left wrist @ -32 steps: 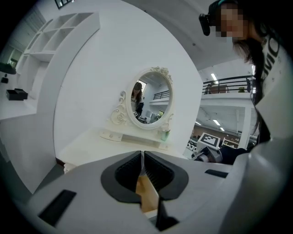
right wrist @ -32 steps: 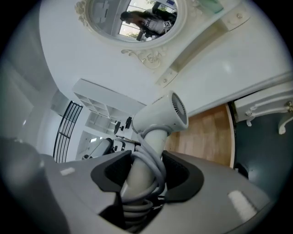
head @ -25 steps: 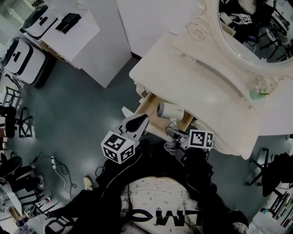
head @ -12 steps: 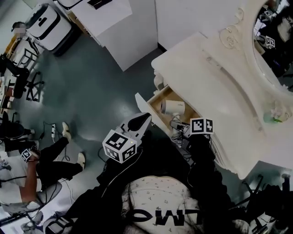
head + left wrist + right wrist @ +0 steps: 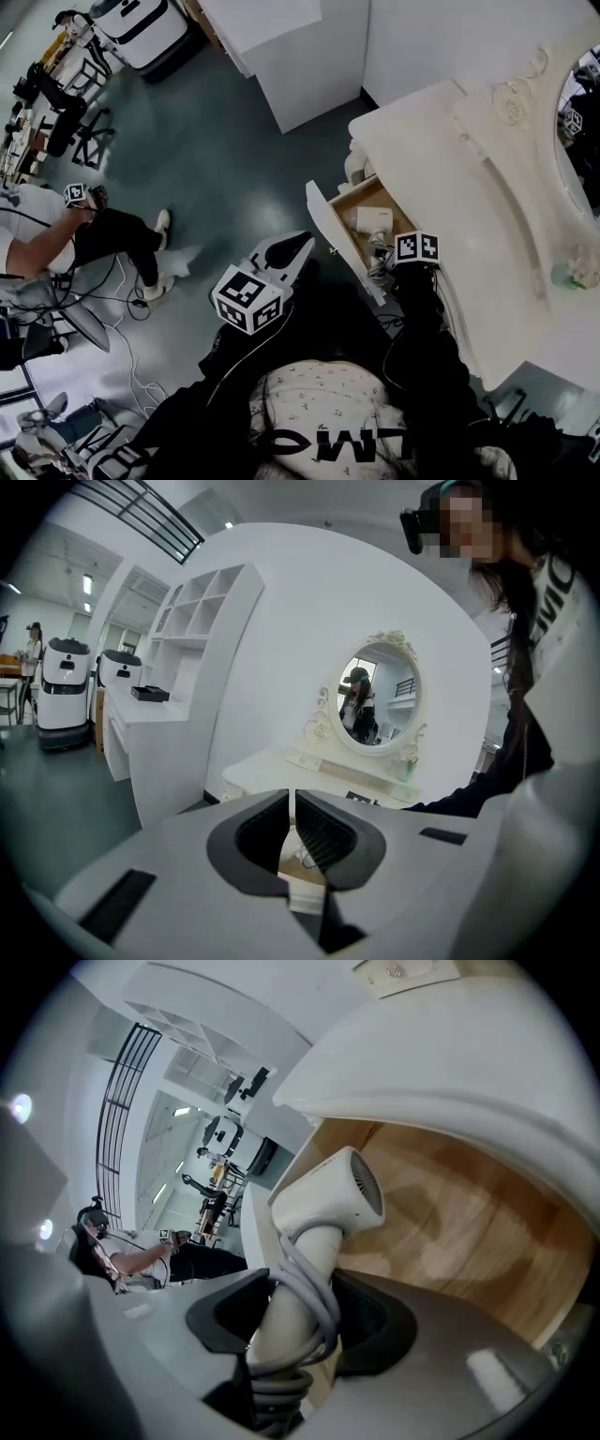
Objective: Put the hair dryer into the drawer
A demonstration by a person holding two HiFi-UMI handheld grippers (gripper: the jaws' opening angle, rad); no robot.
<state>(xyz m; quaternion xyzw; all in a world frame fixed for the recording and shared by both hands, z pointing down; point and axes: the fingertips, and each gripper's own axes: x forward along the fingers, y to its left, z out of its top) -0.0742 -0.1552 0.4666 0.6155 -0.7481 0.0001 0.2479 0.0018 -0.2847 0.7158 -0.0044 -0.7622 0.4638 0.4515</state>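
The white hair dryer (image 5: pixel 328 1190) hangs head-first inside the open wooden drawer (image 5: pixel 459 1222), just above its floor. Its handle, wrapped in grey cord (image 5: pixel 305 1312), sits between the jaws of my right gripper (image 5: pixel 300 1302), which is shut on it. In the head view the hair dryer (image 5: pixel 373 220) lies within the drawer (image 5: pixel 352 208), with the right gripper's marker cube (image 5: pixel 417 248) just behind it. My left gripper (image 5: pixel 302 244) hovers left of the drawer front, off the floor. Its jaws (image 5: pixel 292 799) are together with nothing between them.
The cream dresser (image 5: pixel 469 169) with its oval mirror (image 5: pixel 378 698) fills the right side. A white cabinet (image 5: pixel 309 47) stands behind the drawer. A person (image 5: pixel 103 239) sits on the floor at left among cables and stands. A small green item (image 5: pixel 572 274) rests on the dresser top.
My right gripper has come down with the hair dryer into the drawer. The head view has swung, so the dresser sits further right. The left gripper has stayed beside the drawer front.
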